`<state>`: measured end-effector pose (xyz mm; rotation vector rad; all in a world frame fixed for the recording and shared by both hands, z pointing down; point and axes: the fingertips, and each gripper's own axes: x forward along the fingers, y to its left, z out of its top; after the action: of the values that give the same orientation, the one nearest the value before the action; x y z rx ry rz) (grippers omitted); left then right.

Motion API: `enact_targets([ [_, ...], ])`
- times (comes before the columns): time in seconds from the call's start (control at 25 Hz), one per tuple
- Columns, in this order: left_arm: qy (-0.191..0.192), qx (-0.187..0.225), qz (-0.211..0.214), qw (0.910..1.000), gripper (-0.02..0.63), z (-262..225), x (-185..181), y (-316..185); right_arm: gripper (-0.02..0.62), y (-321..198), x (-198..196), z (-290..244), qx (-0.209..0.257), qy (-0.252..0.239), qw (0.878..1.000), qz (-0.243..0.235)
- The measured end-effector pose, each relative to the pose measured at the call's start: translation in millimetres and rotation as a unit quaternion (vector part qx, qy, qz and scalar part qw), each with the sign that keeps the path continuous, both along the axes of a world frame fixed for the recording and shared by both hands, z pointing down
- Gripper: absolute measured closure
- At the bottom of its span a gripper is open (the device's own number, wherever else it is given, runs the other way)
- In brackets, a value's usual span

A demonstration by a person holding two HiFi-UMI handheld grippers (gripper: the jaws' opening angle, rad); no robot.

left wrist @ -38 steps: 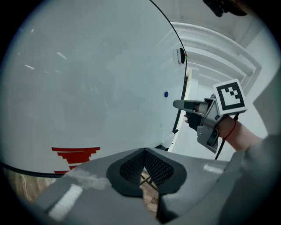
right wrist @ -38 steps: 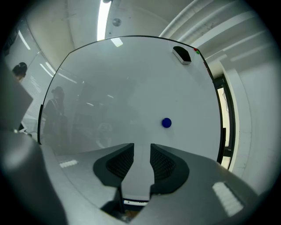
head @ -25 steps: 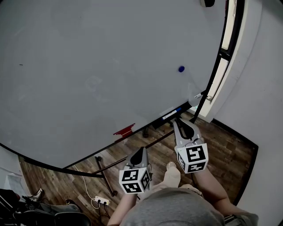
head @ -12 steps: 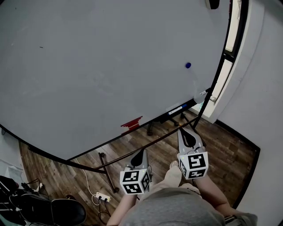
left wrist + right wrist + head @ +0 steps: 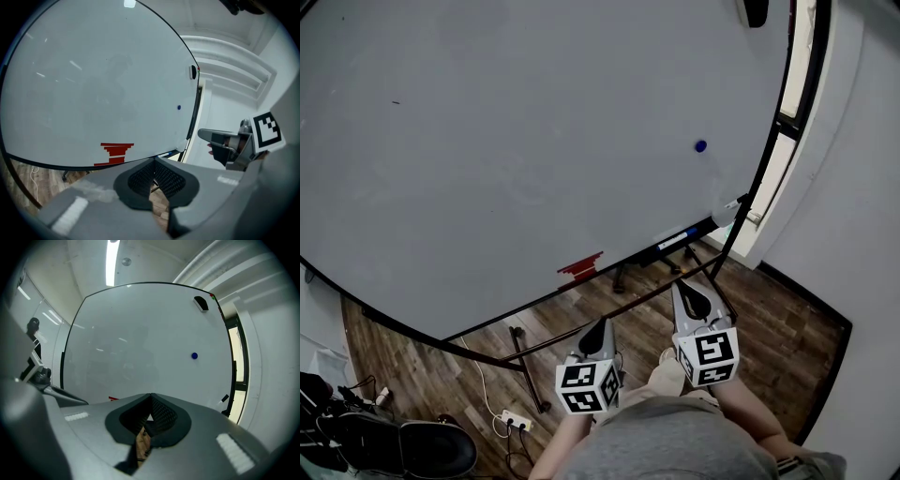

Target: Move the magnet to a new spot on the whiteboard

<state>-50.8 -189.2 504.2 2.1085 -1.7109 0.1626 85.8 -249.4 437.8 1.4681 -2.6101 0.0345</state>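
Magnet [image 5: 700, 146]: clings, small, round and blue, to the right part of the whiteboard [image 5: 516, 141], near the board's right edge and well above its lower ledge; touches nothing else. Whiteboard: stands on a dark frame over a wooden floor [image 5: 431, 366], its surface almost blank. At its lower edge: shows a red stepped patch [image 5: 579, 268] near the middle, whether on the ledge or on the surface cannot be told, and holds a marker [image 5: 672, 240] further right, below the magnet. At its upper right corner: bears a dark block [image 5: 753, 9], too small to identify. Left gripper [image 5: 602, 323]: hovers low in the head view, in front of the person's body, pointing toward the board's lower edge and well apart from the magnet. Its fingers [image 5: 140, 178]: clenched pad against pad, grasping nothing, with only wooden floor showing beneath them in the left gripper view. Right gripper [image 5: 679, 285]: hangs just beside the left one, a little further forward, aimed at the board below the magnet and well short of it. Its fingers [image 5: 161, 414]: likewise clenched together and empty; in the right gripper view, sit below and to the left of the magnet, with bare board between. On the floor behind the frame's foot: lies a white power strip [image 5: 517, 424] with its cable trailing up toward the board. At the bottom of the head view: fills the middle with the person's grey shirt [image 5: 675, 445], both marker cubes just above it.
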Motion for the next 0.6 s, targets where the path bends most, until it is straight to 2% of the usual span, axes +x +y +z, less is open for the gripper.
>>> enact_targets([
  [0.6, 0.000, -0.004, 0.002, 1.0000, 0.601, 2.5, 14.8, -6.5, 0.597, -5.4, 10.4, 5.8, -0.012, -0.012, 1.000, -0.002],
])
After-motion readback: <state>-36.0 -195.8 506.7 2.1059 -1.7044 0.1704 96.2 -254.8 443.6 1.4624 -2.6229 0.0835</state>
